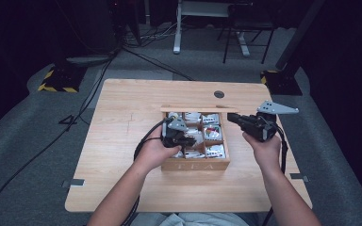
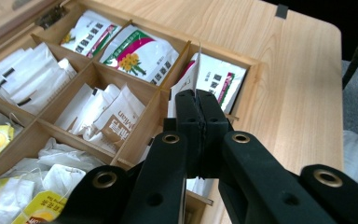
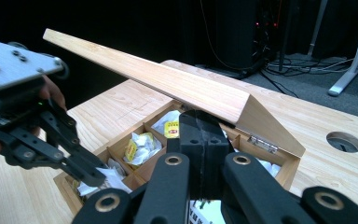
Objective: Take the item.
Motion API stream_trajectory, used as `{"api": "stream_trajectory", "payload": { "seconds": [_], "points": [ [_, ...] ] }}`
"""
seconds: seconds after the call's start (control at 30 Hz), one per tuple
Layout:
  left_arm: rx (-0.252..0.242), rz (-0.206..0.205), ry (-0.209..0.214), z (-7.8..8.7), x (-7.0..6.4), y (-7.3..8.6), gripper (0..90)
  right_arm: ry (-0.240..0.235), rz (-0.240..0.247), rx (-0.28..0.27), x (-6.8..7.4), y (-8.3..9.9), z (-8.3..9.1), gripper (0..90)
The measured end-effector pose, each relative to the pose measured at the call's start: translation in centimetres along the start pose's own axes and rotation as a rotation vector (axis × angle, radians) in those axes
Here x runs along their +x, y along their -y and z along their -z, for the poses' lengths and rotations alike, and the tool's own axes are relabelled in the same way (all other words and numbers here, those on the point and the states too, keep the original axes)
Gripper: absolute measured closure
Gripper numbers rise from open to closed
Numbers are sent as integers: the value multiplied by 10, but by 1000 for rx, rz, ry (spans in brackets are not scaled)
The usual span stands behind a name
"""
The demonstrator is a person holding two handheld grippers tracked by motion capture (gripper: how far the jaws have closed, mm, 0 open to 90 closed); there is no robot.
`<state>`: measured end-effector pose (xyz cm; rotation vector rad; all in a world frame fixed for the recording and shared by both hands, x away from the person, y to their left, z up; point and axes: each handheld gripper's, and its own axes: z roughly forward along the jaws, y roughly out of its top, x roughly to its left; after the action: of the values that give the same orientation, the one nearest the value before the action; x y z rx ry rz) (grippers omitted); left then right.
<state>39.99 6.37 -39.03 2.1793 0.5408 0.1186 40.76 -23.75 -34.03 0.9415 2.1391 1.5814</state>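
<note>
A wooden tea box (image 1: pixel 195 165) marked TEA stands mid-table, its lid (image 1: pixel 193 108) raised at the back. Its compartments hold several kinds of tea sachets. My left gripper (image 1: pixel 184 140) hangs over the box's left half, shut on the edge of a white sachet (image 2: pixel 184 86) that stands up out of a corner compartment. In the left gripper view the jaws (image 2: pixel 198 100) pinch that thin edge. My right gripper (image 1: pixel 231 117) hovers at the box's right side, just under the lid (image 3: pixel 168 84). Its jaws (image 3: pixel 204 123) are shut with nothing seen between them. The right gripper view also shows the left gripper (image 3: pixel 91 175) with the sachet (image 3: pixel 107 176).
The light wooden table (image 1: pixel 122 141) has a round cable hole (image 1: pixel 219 94) behind the box. Bare tabletop lies left, right and in front of the box. Cables, a desk leg and a chair stand on the dark floor beyond the table.
</note>
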Motion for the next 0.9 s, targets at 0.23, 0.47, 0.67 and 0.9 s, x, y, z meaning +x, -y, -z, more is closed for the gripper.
{"api": "stream_trajectory", "payload": {
  "seconds": [0.23,0.47,0.67,0.9],
  "points": [
    [-20,5,-8,17,-6,5,898,0,-1,2,0,0,0,899],
    [-69,-10,-8,43,-12,16,897,2,-6,3,0,0,0,899],
    [-94,-3,-22,63,-14,27,897,4,-7,2,1,0,0,899],
    [-118,-25,-73,80,-24,42,896,5,-8,4,1,0,0,899]
  ]
}}
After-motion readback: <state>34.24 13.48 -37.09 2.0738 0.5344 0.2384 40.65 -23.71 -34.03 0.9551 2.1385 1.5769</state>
